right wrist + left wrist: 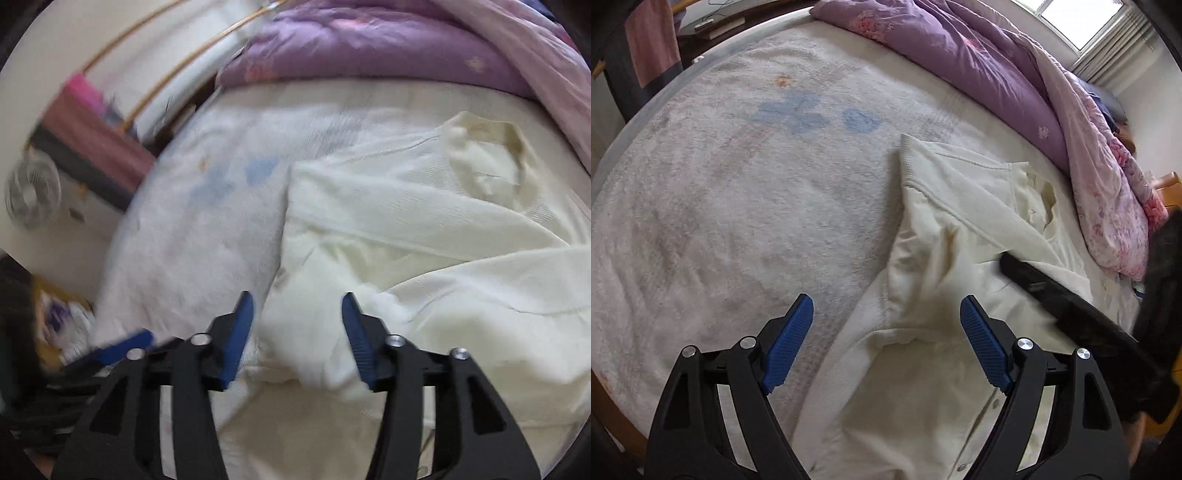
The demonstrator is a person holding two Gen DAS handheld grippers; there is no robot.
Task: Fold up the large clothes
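Jaws of both grippers gape empty over cream cardigan [964,236], collar pointing away

This is a bedroom in a home. A wide bed [720,192] with a fluffy pale blanket fills the view, a purple flowered quilt [960,55] lies bunched along its far side, a window [1078,18] gives daylight, and a small fan [33,192] stands by the wall.
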